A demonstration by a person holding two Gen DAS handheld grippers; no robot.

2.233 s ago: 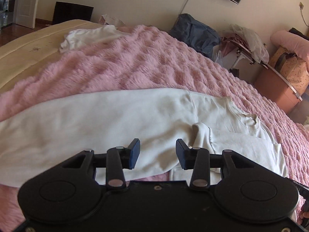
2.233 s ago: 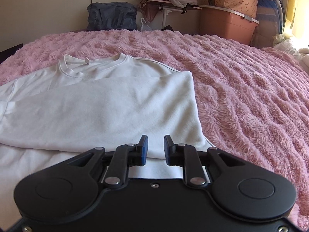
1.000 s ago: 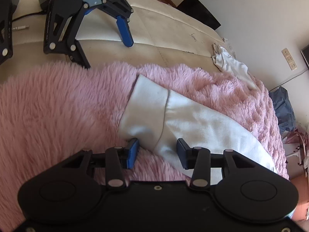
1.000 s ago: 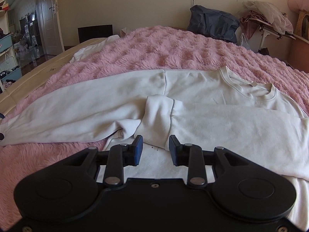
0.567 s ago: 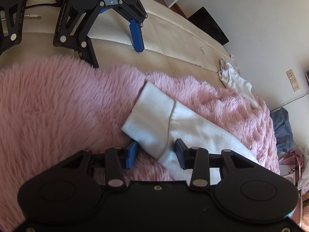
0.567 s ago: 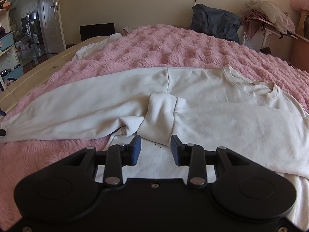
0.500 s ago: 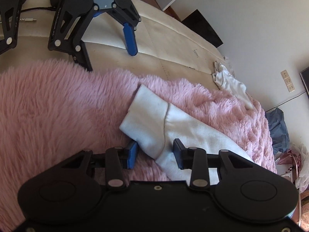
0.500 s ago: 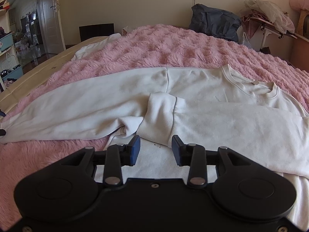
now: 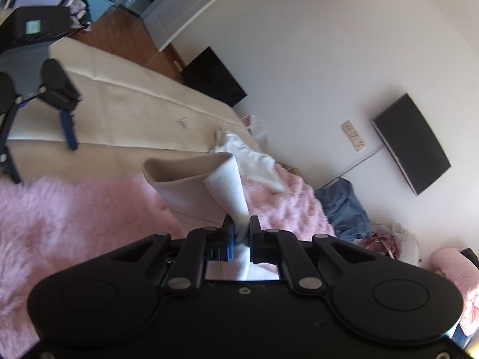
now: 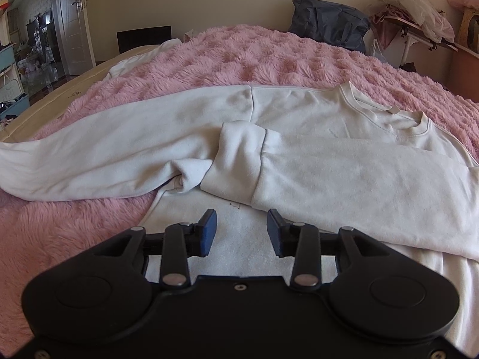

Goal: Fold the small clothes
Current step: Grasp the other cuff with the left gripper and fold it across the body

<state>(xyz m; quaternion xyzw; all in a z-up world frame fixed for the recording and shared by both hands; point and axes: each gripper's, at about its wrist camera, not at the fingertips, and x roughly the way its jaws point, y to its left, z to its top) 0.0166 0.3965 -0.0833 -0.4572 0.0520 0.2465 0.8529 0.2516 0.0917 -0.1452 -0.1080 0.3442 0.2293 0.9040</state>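
Observation:
A white sweatshirt (image 10: 329,119) lies flat on the pink fluffy blanket (image 10: 269,56). One sleeve is folded across its chest, cuff (image 10: 236,161) toward me. The other sleeve (image 10: 119,137) stretches out to the left and runs off the frame. In the left wrist view my left gripper (image 9: 240,227) has its jaws closing on that sleeve's end. The cloth is pinched between the pads, and the cuff (image 9: 191,188) stands up above the blanket (image 9: 74,215). My right gripper (image 10: 242,227) hangs open just over the sweatshirt's lower body, with nothing between its fingers.
A spare pair of black grippers (image 9: 60,101) lies on the bare cream mattress (image 9: 134,113) beyond the blanket's edge. Another white garment (image 9: 248,158) sits crumpled at the blanket's far corner. A dark blue bag (image 10: 326,27) and cluttered furniture line the far wall.
My left gripper has closed on the sleeve's cuff end, risen and tipped upward, lifting the cuff off the blanket. The right gripper stays in place with its jaws a little wider.

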